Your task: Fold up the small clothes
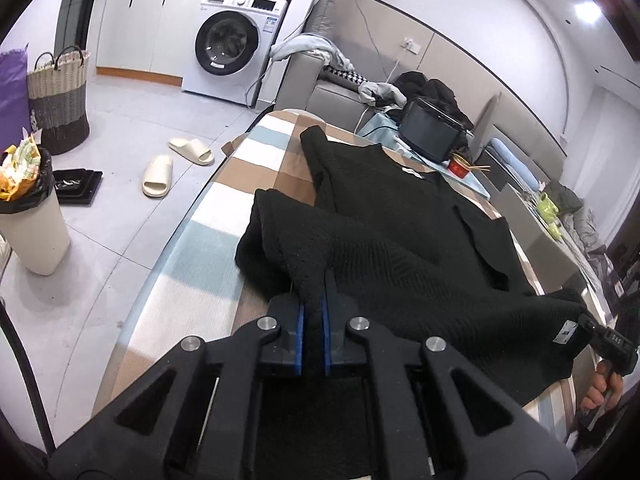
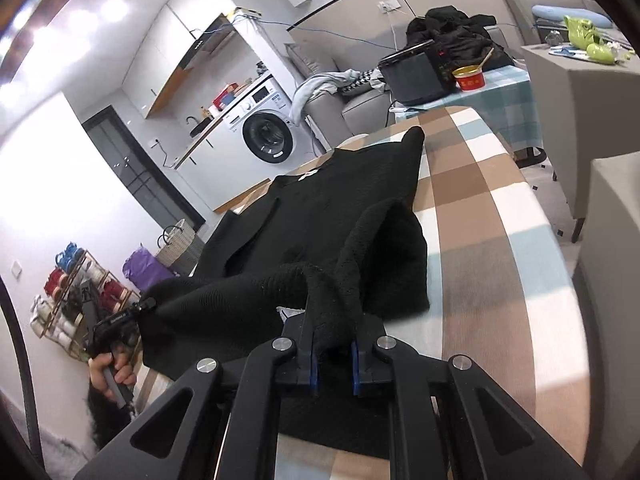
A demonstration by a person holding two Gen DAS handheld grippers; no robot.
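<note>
A black knit sweater lies on a table with a checked brown, white and blue cloth. My left gripper is shut on a near corner of its hem and lifts it a little. The right gripper shows at the far right of the left wrist view, shut on the other hem corner. In the right wrist view my right gripper is shut on the sweater, and the left gripper holds the opposite corner. The sleeves are folded in over the body.
A black box and a red bowl stand on a side table behind the checked table. A grey sofa with clothes is beyond. On the floor at the left are slippers, a bin and a basket.
</note>
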